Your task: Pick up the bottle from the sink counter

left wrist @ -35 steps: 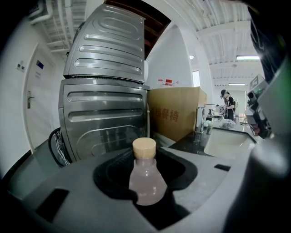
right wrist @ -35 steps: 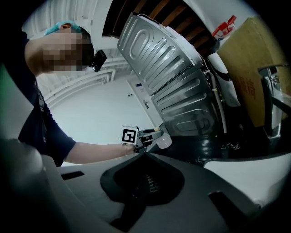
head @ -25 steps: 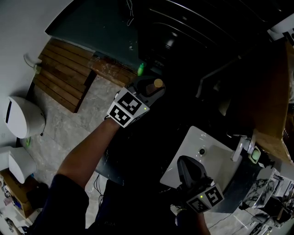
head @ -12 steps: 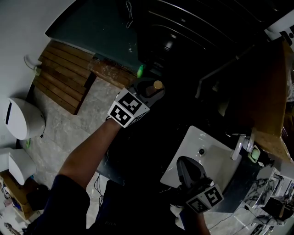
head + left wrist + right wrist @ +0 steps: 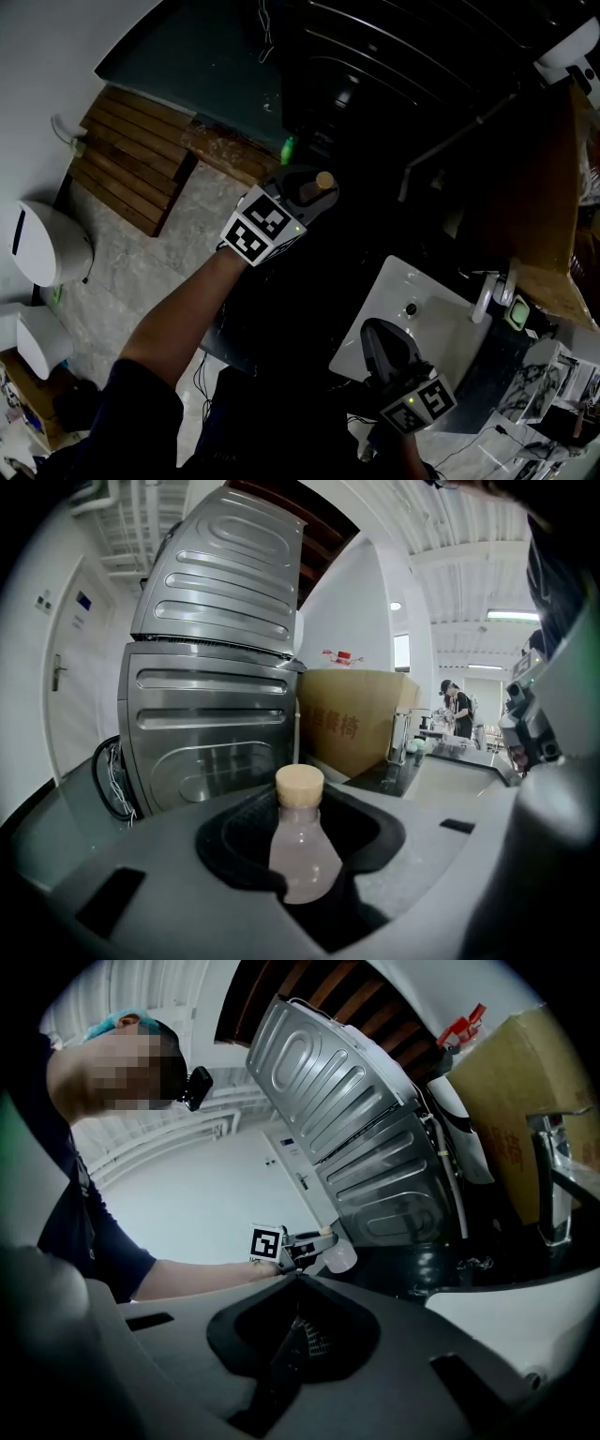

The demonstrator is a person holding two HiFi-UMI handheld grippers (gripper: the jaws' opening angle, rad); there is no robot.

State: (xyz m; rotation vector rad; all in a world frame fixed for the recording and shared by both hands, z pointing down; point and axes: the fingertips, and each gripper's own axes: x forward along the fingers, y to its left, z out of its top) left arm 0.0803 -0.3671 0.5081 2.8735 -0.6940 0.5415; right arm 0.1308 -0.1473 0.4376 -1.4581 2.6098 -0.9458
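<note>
1. To the right of the scene in the head view, a white sink [image 5: 441,333] is set in a dark table [image 5: 492,370], with a faucet [image 5: 487,298] at its far edge and a brown cardboard box [image 5: 553,187] behind it.
2. Behind the box stands a ribbed steel appliance [image 5: 216,667]. It fills the background of the left gripper view.
3. On the floor to the left are a wooden slat mat [image 5: 127,159] and a white toilet [image 5: 42,246]. Nothing stands between the two claws.
4. The right claw [image 5: 382,345] hangs over the near edge of the sink. Its jaws are pressed together with nothing between them [image 5: 291,1354].
5. The left claw [image 5: 314,190] is pinching the bottle [image 5: 303,850], its jaws closed round the lower body.
6. The bottle stands upright in that grip. It is lifted off the table, well apart from the sink and to its left, over the dark area in front of the appliance.
7. The bottle is small and clear, with a rounded flask-like body, pale cloudy contents and a short neck. A tan cork stopper [image 5: 324,178] closes it.
8. From the right gripper view, the bottle [image 5: 339,1258] shows at the tip of the left claw, at the end of a bare forearm.
9. Against the frames from a second and half a second ago, little differs. The left claw keeps the same grip on the bottle in nearly the same spot, and the right claw has stayed over the sink edge.
</note>
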